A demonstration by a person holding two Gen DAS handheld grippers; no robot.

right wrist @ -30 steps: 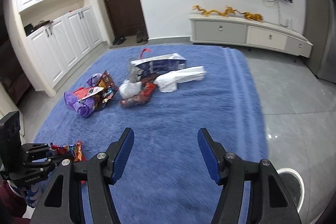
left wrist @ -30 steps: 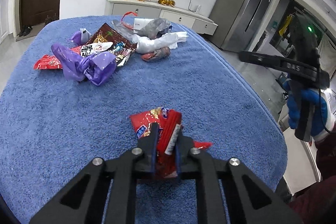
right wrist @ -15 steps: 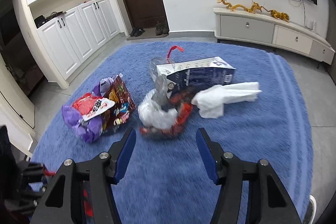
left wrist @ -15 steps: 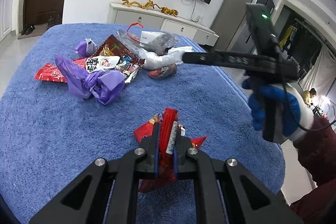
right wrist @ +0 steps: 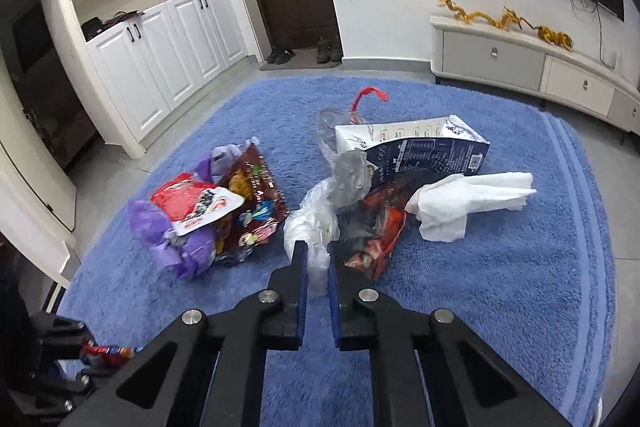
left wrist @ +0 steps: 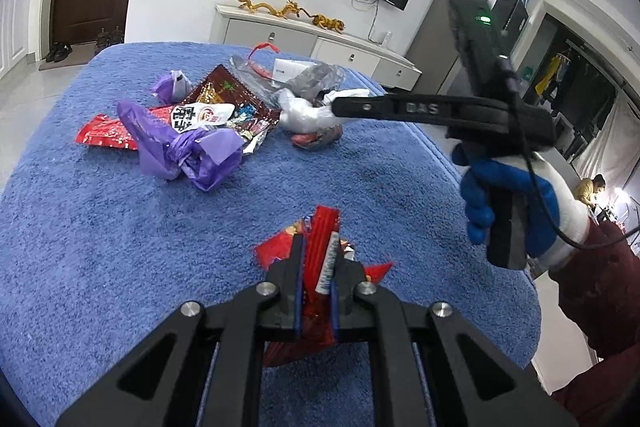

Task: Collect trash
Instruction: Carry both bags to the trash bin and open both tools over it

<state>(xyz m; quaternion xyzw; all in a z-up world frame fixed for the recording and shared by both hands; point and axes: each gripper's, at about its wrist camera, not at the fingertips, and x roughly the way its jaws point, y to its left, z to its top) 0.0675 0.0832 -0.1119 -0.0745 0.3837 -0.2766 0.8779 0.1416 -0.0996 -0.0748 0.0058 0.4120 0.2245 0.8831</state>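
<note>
On the blue rug (right wrist: 500,267), near its middle: a heap of trash comprising a crumpled clear plastic bag (right wrist: 316,223), a red wrapper (right wrist: 376,239), a white tissue (right wrist: 468,203), a printed carton (right wrist: 424,151), a purple bag (right wrist: 188,243) and a dark snack packet (right wrist: 256,207). The right gripper (right wrist: 318,259) has its jaws pinched on the clear plastic bag at the heap's near edge. The left gripper (left wrist: 316,267), well apart from the heap, is clamped on a red snack wrapper (left wrist: 320,239); a white cabinet (right wrist: 520,63) stands beyond the rug.

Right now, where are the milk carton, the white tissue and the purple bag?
Milk carton (right wrist: 432,155): right wrist view, on its dark printed side.
White tissue (right wrist: 472,199): right wrist view, on its folded middle.
Purple bag (left wrist: 188,151): left wrist view, on its knotted middle.
</note>
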